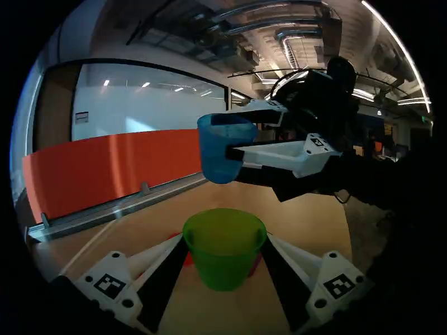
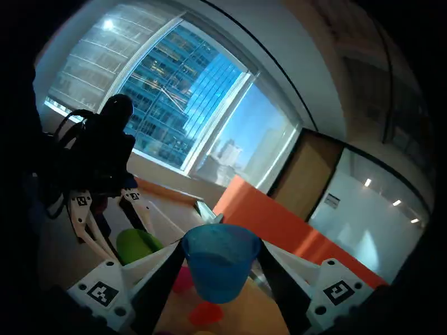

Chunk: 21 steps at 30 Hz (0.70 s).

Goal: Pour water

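My left gripper (image 1: pixel 224 241) has both fingers clamped on the green cup (image 1: pixel 224 262), one finger against each side of its wall. The cup stands upright at the fingertips, mouth up. Beyond those fingertips and higher up, the right gripper (image 1: pixel 237 134) grips the blue cup (image 1: pixel 219 153), with a finger pressed to either side. The blue cup hangs close to upright, above the level of the green one and clear of it.

In the right gripper view the blue cup sits between my own fingertips, and the green cup shows past my left finger, lower down. A red thing (image 1: pixel 189 258) peeks out from behind the green cup, low between the fingers, on the wooden table (image 1: pixel 313 218). I cannot tell whether either cup holds water.
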Each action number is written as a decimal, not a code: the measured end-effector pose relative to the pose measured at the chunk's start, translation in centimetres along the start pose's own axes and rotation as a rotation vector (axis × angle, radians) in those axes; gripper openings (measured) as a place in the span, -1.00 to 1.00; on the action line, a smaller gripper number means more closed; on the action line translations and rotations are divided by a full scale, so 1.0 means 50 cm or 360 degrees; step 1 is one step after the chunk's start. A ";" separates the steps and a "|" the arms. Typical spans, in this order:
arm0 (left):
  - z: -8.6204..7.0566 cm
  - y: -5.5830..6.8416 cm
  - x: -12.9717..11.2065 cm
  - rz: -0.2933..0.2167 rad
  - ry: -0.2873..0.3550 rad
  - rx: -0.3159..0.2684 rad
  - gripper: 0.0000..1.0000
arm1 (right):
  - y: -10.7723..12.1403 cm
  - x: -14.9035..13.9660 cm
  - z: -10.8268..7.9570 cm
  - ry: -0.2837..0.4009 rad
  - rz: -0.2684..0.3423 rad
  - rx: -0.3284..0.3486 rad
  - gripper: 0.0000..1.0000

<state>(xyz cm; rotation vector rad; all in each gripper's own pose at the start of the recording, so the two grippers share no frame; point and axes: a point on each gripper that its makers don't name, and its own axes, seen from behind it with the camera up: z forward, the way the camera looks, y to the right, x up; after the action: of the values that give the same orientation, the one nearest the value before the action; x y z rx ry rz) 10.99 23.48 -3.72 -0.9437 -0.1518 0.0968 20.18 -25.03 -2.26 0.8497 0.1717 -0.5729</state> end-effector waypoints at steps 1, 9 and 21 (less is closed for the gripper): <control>0.002 0.002 0.000 0.0003 -0.0001 -0.0004 0.74 | 0.002 0.002 0.001 0.0002 -0.0020 -0.0004 0.84; 0.013 0.019 0.011 0.0002 0.0018 -0.0037 0.74 | 0.008 0.008 0.010 -0.0012 -0.0197 -0.0014 0.84; 0.022 0.029 0.018 0.0001 0.0033 -0.0058 0.74 | 0.021 0.023 0.020 -0.0024 -0.0444 -0.0013 0.84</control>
<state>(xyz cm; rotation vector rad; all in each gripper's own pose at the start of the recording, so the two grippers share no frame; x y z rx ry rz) 11.67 25.35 -4.17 -0.9806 -0.1346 0.0852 21.63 -25.71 -1.36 0.8188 0.2812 -0.8390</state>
